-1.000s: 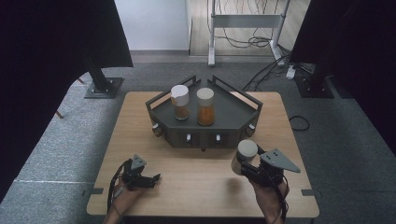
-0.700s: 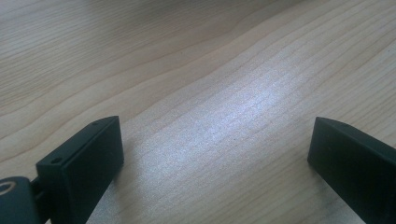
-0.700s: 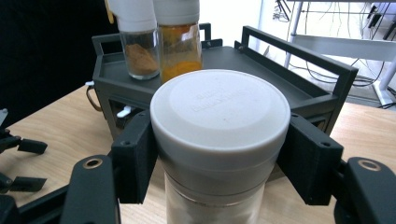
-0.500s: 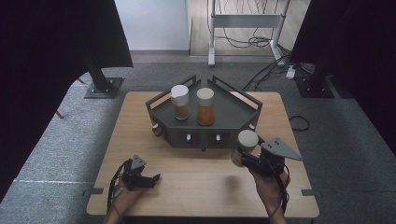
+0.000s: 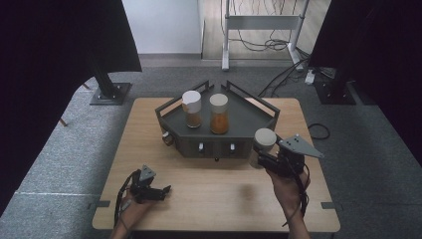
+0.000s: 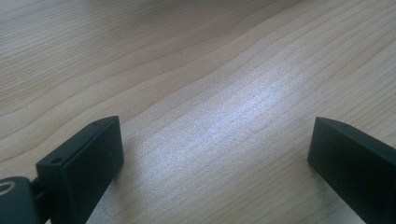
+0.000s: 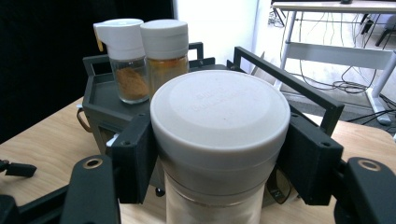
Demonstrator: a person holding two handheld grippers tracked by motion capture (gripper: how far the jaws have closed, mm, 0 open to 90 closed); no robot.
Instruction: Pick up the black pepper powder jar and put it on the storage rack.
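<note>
A glass jar with a pale grey lid (image 5: pixel 264 139) (image 7: pixel 219 121) hangs in the air at the right front of the dark rack (image 5: pixel 249 117), with my right gripper (image 5: pixel 266 158) (image 7: pixel 219 158) shut on it just under the lid. On the rack's top shelf stand two spice jars: one with a white pour cap (image 5: pixel 192 109) (image 7: pixel 122 56) and one with a plain white lid (image 5: pixel 219 113) (image 7: pixel 166 49). My left gripper (image 5: pixel 161 191) (image 6: pixel 215 154) rests low on the wooden table (image 5: pixel 209 194) at the front left, open, with bare wood between its jaws.
The rack (image 7: pixel 261 65) has raised rails around its shelf and small drawers with knobs (image 5: pixel 201 147) on its front. Beyond the table lie grey carpet, dark curtains, a stand base (image 5: pixel 110 92) and cables (image 5: pixel 318 130).
My right gripper has risen with the grey-lidded jar and carried it away from me, nearer the rack's right front corner. The left gripper has stayed in place.
</note>
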